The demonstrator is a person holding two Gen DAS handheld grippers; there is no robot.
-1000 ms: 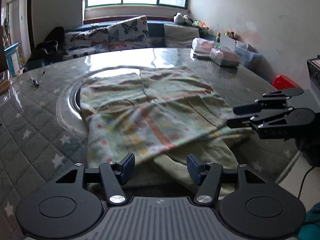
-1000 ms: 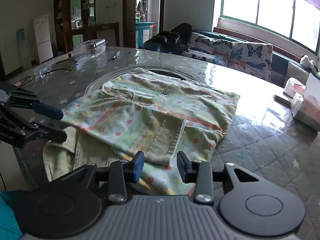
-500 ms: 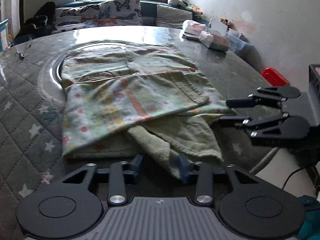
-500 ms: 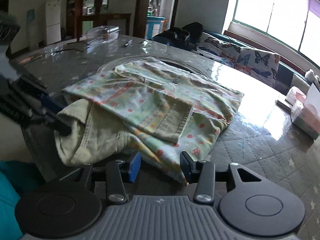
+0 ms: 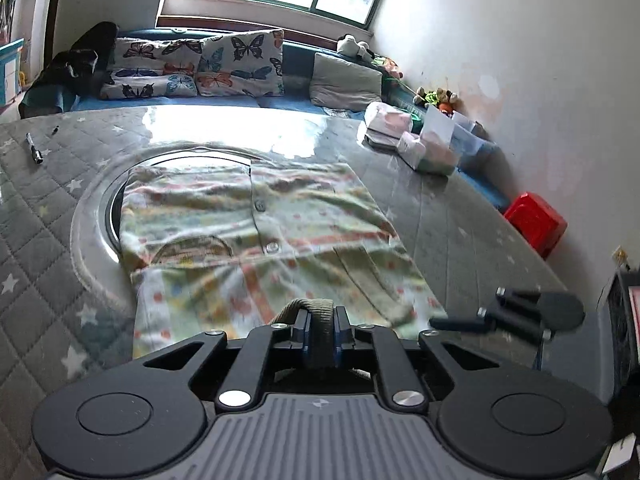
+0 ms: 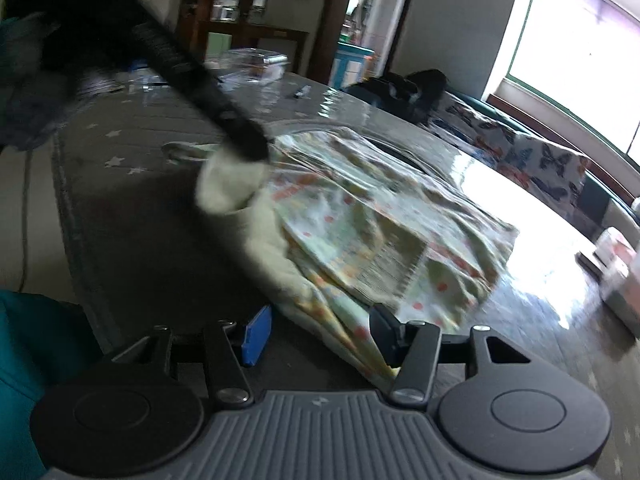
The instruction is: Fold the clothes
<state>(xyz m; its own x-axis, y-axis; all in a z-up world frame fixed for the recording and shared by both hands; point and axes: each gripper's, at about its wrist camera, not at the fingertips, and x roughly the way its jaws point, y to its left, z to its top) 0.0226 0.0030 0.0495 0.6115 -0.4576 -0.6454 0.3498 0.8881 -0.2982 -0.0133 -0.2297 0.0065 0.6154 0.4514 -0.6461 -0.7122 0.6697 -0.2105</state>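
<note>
**A:** So, looking for the patterned shirt (image 5: 256,216), lying where exactly?

**B:** Spread out on the grey quilted table (image 5: 40,208), across the round inset ring in the middle. Buttons up, collar end away from the left camera, near edge folded back over itself. Looks motion-smeared along that near edge in both views.

**A:** And gripped by what?

**B:** By the left gripper (image 5: 320,332), clamped tight on an olive ribbed cuff (image 5: 316,308) that pokes up between the blue pads. From the right wrist view, shows up as a blurred black arm (image 6: 240,140), with a pale bit of fabric lifted off the table under its tip.

**A:** Right side?

**B:** Right gripper (image 6: 320,332) spread wide, nothing pinched. Sits low at the shirt's (image 6: 360,208) near corner. Some cloth right by the dark finger (image 6: 386,332), maybe touching, hard to say through the blur. Blue pad (image 6: 256,336) over bare table, apart from the fabric. In the left view, hangs off to the right of the shirt (image 5: 520,312).

**A:** Anything else around?

**B:** Small metal tool (image 5: 34,148) far left on the table, well apart from the shirt. Tissue packs (image 5: 428,152) at the far right edge. Beyond that, butterfly cushions (image 5: 240,60) on a blue sofa under the window, plus a red stool (image 5: 534,226) on the floor by the wall.
</note>
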